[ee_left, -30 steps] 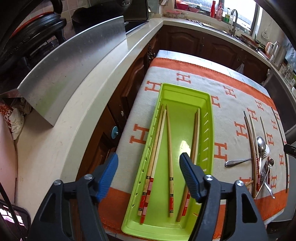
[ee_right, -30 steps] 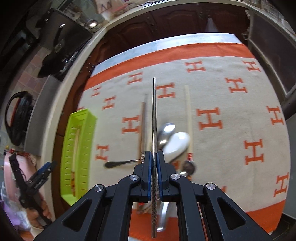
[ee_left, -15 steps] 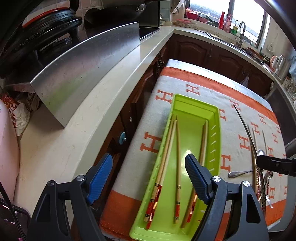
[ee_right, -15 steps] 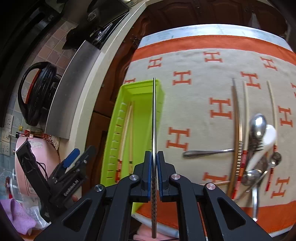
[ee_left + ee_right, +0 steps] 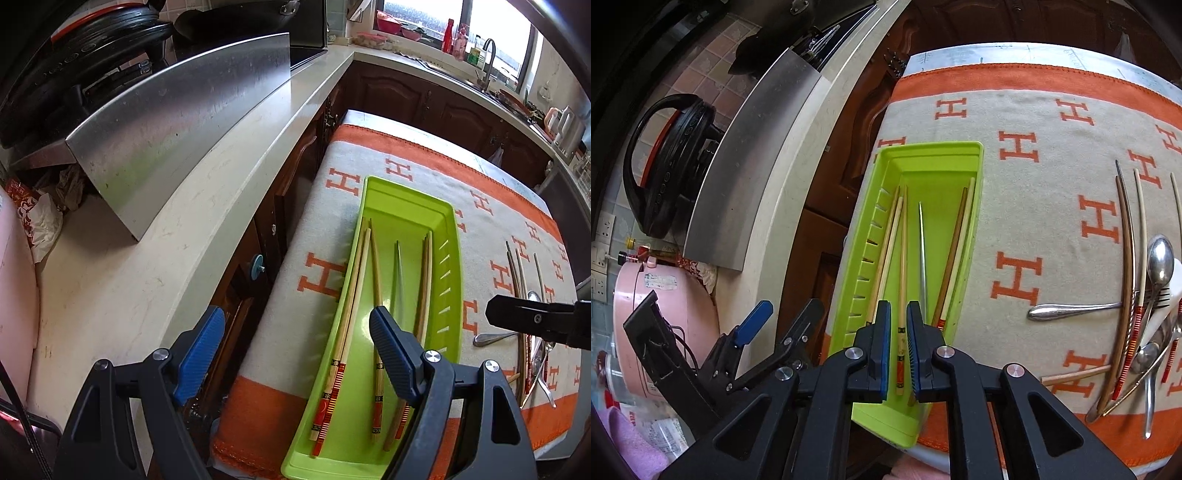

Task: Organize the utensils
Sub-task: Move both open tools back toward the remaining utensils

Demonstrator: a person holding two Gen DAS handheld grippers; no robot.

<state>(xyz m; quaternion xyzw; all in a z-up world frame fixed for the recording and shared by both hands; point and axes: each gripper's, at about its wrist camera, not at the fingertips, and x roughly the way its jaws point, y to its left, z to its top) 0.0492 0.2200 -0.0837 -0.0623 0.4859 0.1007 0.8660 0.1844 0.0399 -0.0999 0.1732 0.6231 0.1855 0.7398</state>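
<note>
right gripper: right gripper [image 5: 898, 310] hangs over the near end of the tray [image 5: 979, 166], jaws have just been easing apart to a narrow gap, nothing gripped; what shows through the gap is a wooden chopstick lying below.
metal chopstick: the metal chopstick [image 5: 922, 258] lies flat on the tray floor, along its length, between the wooden chopsticks [image 5: 903, 240] on the left and the pair by the right wall, clear of the pads.
left gripper: left gripper [image 5: 295, 321] waits at the tray's near left corner, jaws have just been opening and stand wide, empty.
step in hand: looks like letting go and backing off. best to widen a touch more, then lift straight up before swinging right, so a pad doesn't drag a stick askew.
what's left: the pile of spoons, fork and chopsticks [image 5: 1145, 314] on the right of the cloth [image 5: 1034, 184], well apart from the tray.
edges: the tray sits by the cloth's left border, its near end close to the table edge; a downward nudge there could tip it, i'd guess.
open room: bare cloth between tray and pile, a free lane for the right gripper. the counter [image 5: 147, 258] runs along the left across a gap.
</note>
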